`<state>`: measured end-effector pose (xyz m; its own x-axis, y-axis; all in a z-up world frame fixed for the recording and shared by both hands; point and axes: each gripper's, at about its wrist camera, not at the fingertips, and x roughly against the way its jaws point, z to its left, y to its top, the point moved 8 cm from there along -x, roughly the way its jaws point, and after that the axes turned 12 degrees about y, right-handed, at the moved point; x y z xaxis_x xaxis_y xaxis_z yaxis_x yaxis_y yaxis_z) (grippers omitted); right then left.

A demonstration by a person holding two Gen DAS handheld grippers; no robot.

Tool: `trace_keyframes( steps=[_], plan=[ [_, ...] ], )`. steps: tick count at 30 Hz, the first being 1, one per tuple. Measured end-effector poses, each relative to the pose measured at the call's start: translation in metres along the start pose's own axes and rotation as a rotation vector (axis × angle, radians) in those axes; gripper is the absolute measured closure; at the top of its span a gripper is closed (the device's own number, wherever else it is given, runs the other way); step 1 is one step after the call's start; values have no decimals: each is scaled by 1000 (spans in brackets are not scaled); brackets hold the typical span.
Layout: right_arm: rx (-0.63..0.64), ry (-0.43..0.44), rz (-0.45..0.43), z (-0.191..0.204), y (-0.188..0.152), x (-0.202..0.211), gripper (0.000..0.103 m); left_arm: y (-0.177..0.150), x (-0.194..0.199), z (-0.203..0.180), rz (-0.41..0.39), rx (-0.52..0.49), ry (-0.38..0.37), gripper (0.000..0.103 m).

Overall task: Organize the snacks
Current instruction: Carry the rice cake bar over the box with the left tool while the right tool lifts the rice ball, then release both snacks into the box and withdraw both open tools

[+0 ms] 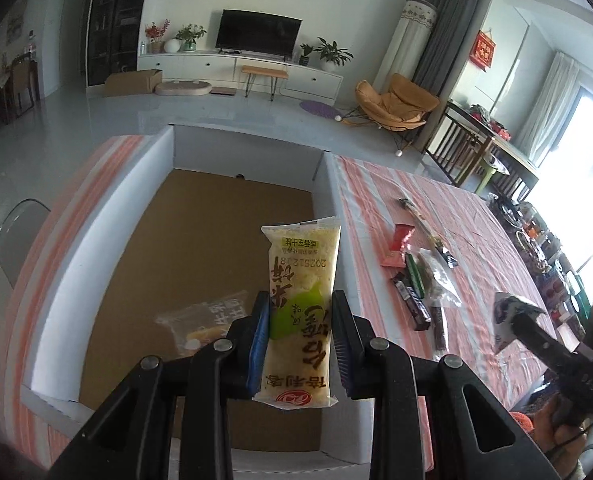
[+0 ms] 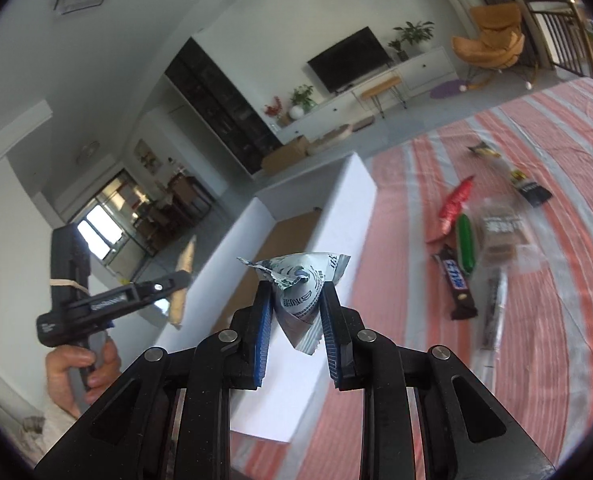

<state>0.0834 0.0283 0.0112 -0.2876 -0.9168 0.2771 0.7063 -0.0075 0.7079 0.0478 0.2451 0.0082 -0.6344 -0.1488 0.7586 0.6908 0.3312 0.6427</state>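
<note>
the left gripper pinches a long pale rice-cracker pack between its pads, the pack standing upright and sticking out well past the fingertips; it hangs over the open white box, whose brown cardboard floor already holds one clear-wrapped snack near the close left part; the box sits on a table under a pink-striped cloth; the right gripper is pressed onto a small crumpled white-and-green packet, pinched at its middle with both ends poking out, held in the air above the box's right wall; on the cloth to the right of the box lie the loose snacks, close together: a red pack, a green stick, a dark chocolate bar, a clear bag of brown biscuits, a thin dark stick, and farther off a long clear pack with black ends; a hand grips the left tool's handle, seen from the right wrist view; behind, a tv stands on a white cabinet and an orange chair sits by the curtain.
</note>
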Motion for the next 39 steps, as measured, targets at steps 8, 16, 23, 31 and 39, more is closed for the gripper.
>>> trace_keyframes(
  steps=[8, 16, 23, 31, 39],
  plan=[
    [91, 80, 157, 60, -12, -86, 79, -13, -22, 86, 38, 87, 165, 74],
    [86, 8, 299, 48, -53, -133, 71, -40, -49, 112, 88, 79, 292, 68],
    [166, -186, 191, 9, -40, -80, 36, -39, -46, 86, 34, 46, 275, 12],
    [72, -755, 93, -140, -43, 45, 29, -35, -20, -40, -27, -92, 34, 11],
    [-159, -1003, -20, -229, -74, 140, 29, -86, -21, -209, 45, -347, -194, 5]
  ],
)
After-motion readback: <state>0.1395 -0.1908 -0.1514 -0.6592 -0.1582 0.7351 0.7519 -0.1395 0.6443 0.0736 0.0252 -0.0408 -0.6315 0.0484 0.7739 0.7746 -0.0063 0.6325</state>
